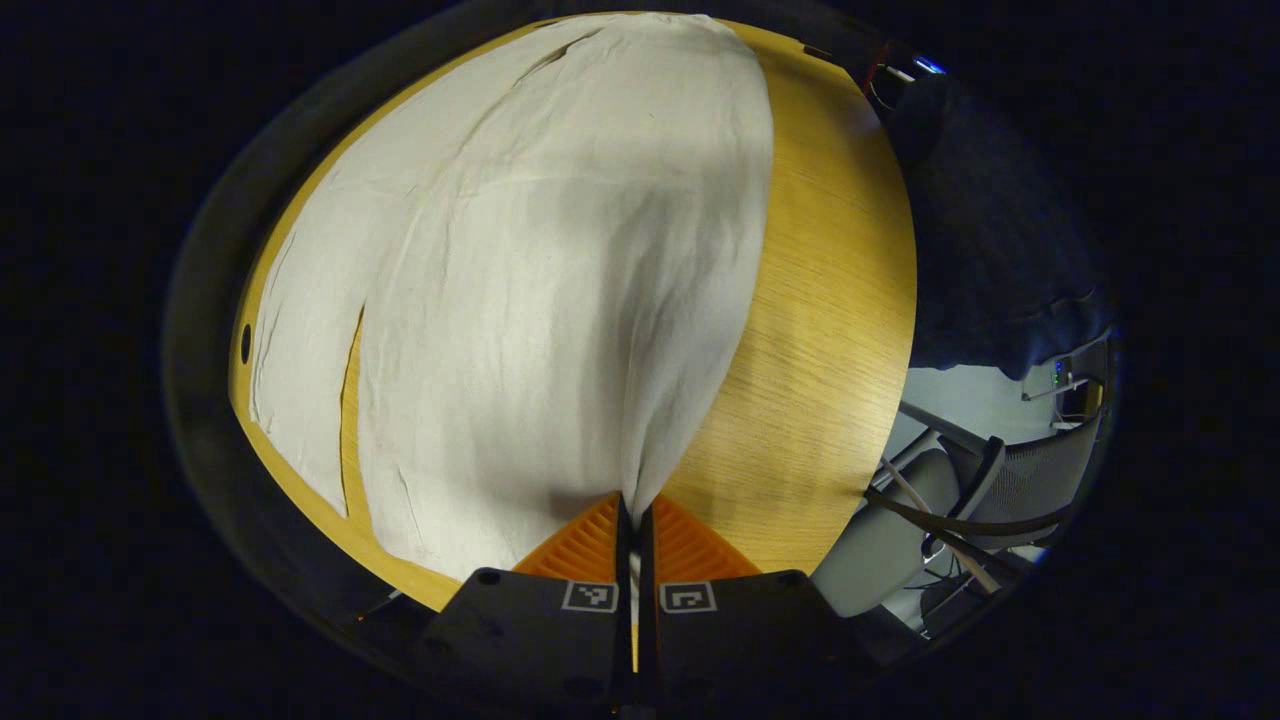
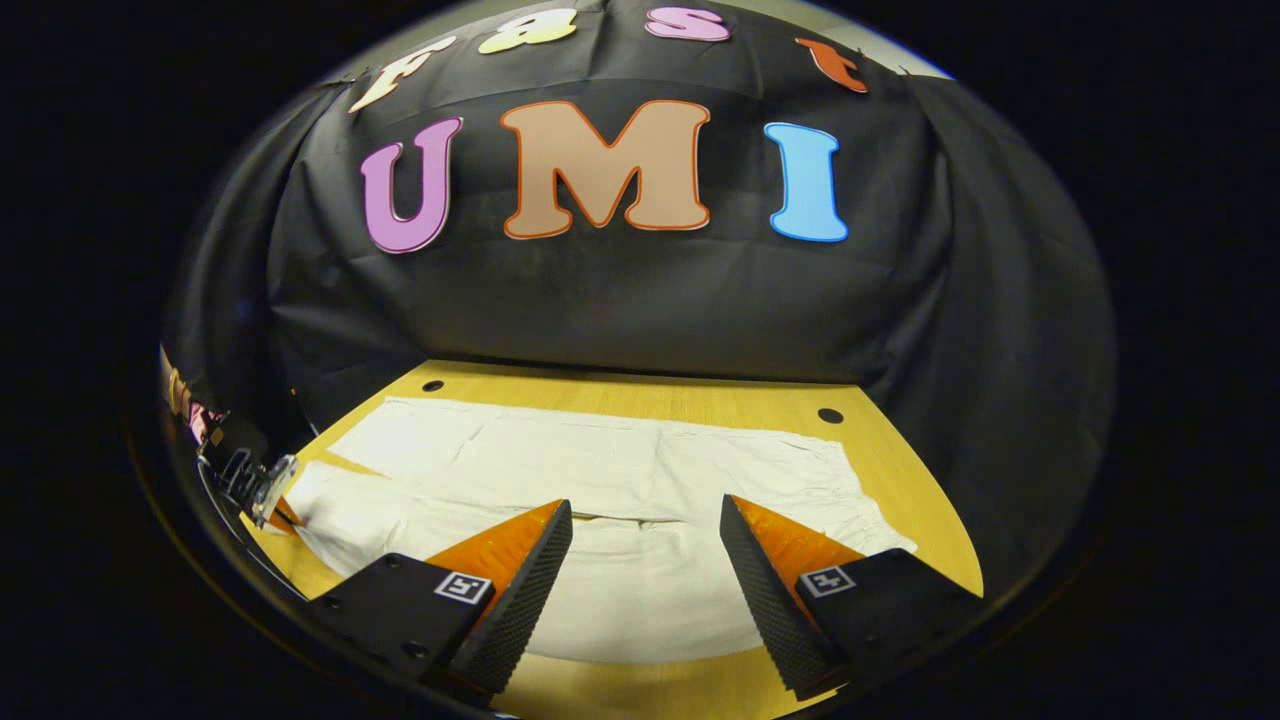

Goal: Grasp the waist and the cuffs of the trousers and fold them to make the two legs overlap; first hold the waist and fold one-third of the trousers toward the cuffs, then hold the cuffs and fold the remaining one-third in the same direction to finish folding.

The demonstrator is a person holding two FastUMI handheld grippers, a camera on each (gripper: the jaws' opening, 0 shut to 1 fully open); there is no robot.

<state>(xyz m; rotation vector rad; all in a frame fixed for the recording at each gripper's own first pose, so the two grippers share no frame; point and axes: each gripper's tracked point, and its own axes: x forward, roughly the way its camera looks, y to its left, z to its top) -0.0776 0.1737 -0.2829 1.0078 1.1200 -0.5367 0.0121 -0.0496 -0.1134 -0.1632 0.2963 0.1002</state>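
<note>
Cream-white trousers [image 1: 520,280] lie spread on the wooden table [image 1: 830,300]. A pinch of their near edge is drawn up into my left gripper [image 1: 632,505], which is shut on the cloth. In the right gripper view the trousers [image 2: 600,470] stretch across the table, with the gathered waist [image 2: 860,500] at the right and the legs running left. My right gripper [image 2: 645,510] hangs open above the nearer leg with nothing between its fingers. The left gripper [image 2: 255,485] shows at the far left, at the cuff end.
The black cloth wall [image 2: 620,310] closes the far side of the table [image 2: 900,450], which has small round holes [image 2: 830,415] near that edge. A person's dark sleeve [image 1: 980,230] and a grey office chair [image 1: 1000,490] lie beyond the table's right edge in the left gripper view.
</note>
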